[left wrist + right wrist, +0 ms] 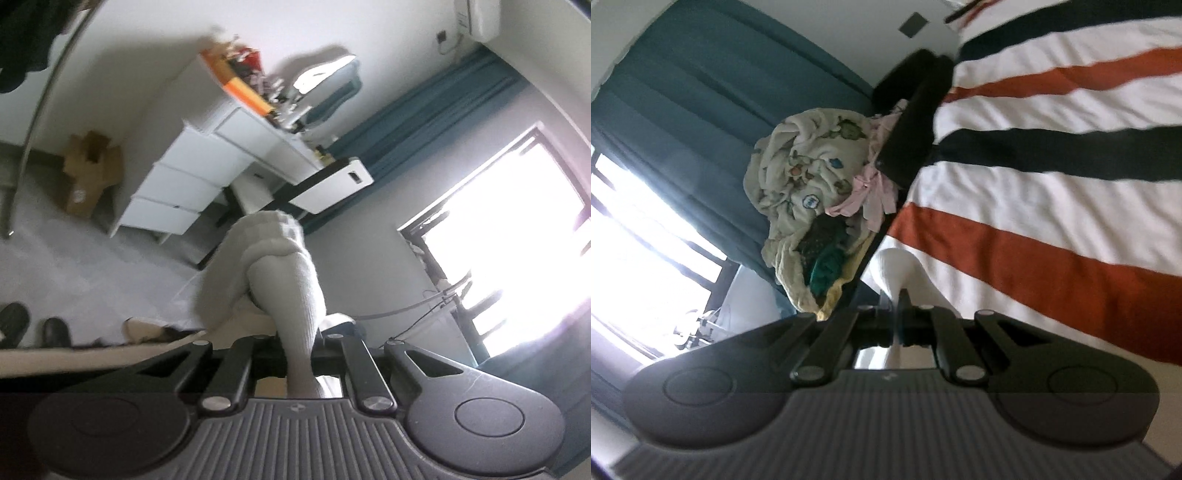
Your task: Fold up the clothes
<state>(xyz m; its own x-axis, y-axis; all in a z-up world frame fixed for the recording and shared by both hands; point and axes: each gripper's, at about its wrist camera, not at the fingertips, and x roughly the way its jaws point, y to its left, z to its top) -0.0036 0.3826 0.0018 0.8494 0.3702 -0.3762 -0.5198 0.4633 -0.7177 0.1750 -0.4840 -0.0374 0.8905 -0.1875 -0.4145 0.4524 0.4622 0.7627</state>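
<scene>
In the left wrist view, my left gripper (300, 356) is shut on a pale grey knit cloth (284, 266). The cloth bunches up in a thick roll ahead of the jaws and hides the fingertips. In the right wrist view, my right gripper (899, 319) is shut on a white fold of a striped garment (1052, 166). That garment has white, rust-red and black bands and fills the right half of the view. I cannot tell whether both grippers hold the same piece.
A white chest of drawers (177, 184) with clutter on top, a cardboard box (88, 173) and dark shoes (14, 321) stand on the grey floor. A heap of other clothes (812, 192) lies beside a teal curtain (683, 110). A bright window (517, 240) glares.
</scene>
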